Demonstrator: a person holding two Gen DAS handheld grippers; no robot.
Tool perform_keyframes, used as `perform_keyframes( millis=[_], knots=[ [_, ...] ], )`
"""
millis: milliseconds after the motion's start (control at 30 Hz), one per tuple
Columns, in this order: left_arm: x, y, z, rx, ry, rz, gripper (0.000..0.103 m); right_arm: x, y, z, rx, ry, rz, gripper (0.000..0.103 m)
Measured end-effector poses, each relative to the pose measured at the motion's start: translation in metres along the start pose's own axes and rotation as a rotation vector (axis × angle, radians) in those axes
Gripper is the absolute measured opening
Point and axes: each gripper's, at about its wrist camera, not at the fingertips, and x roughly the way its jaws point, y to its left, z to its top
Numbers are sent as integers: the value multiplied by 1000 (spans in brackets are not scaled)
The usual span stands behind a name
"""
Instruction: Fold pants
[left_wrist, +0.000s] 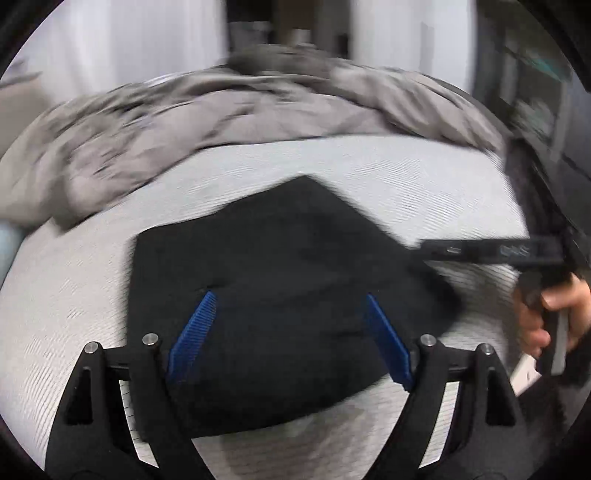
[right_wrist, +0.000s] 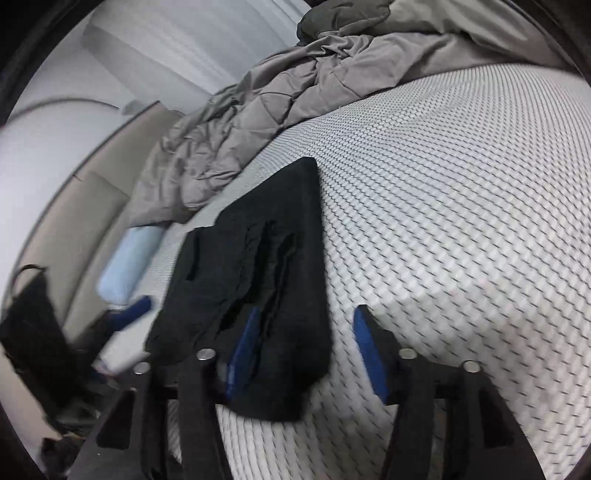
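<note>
Left gripper (left_wrist: 288, 332) open, nothing between its blue pads, folded black pants (left_wrist: 280, 288) dead ahead at frame centre on the white mattress (left_wrist: 406, 177). Right gripper (right_wrist: 304, 354) also open and empty; in its view the pants' long axis runs from bottom centre toward upper middle, right edge between the jaws. Grey quilt (right_wrist: 258, 122) bunched beyond; judging by framing, left is better centred.

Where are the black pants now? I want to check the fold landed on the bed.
The pants lie folded on the white mattress, centre in the left wrist view, in front of the grey quilt and below the open left gripper.
</note>
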Motion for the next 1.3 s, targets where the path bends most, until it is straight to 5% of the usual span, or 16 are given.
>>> perform_keyframes(
  millis=[67,200,367,633,800,933,1300],
  knots=[
    [2,38,-9,-87,11,58,82,12,19,4,-28,-9,-35,61],
    [11,111,-42,-252,103,199,82,36,57,7,-115,3,-86,86],
    [6,151,-79,-434,114,124,82,75,78,4,-227,139,-152,89],
    [-20,126,-84,-345,41,207,82,79,94,0,-367,129,-258,91],
    [-51,95,-86,-262,-68,219,102,45,98,-12,-428,21,-259,95],
    [-60,90,-85,-256,-120,222,102,23,101,-22,-451,-58,-243,103],
    [-99,57,-88,-202,-231,222,102,-27,98,-45,-383,-224,-164,103]
  ],
)
